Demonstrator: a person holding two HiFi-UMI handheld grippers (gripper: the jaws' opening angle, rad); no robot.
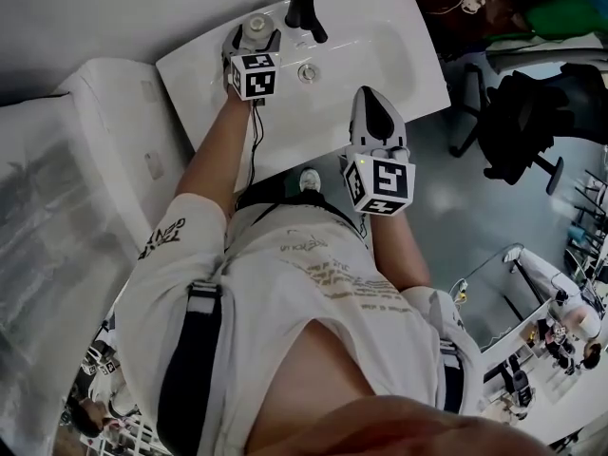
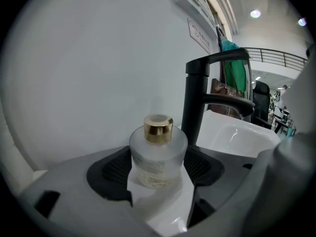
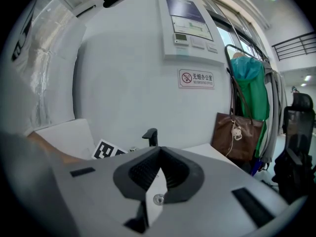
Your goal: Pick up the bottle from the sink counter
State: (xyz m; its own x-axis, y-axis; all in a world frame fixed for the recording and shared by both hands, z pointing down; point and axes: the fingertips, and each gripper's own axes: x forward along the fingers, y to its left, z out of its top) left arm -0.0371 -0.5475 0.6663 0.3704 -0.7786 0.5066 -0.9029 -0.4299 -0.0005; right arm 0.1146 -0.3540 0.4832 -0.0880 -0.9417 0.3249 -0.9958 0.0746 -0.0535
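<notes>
A round frosted glass bottle (image 1: 256, 27) with a gold cap stands on the back left corner of the white sink counter (image 1: 195, 74), next to the black faucet (image 1: 304, 8). My left gripper (image 1: 253, 36) is open around it. In the left gripper view the bottle (image 2: 158, 154) stands upright between the two dark pads (image 2: 111, 174), and I see no press on it. The faucet (image 2: 197, 102) rises just behind to the right. My right gripper (image 1: 372, 98) hangs over the counter's front edge, shut and holding nothing (image 3: 159, 149).
The basin (image 1: 380, 36) with its drain (image 1: 307, 72) lies right of the faucet. A white cabinet (image 1: 114, 131) adjoins the counter's left side. A black office chair (image 1: 532, 122) stands on the floor to the right. A brown bag (image 3: 239, 132) and a green garment (image 3: 249, 98) hang by the wall.
</notes>
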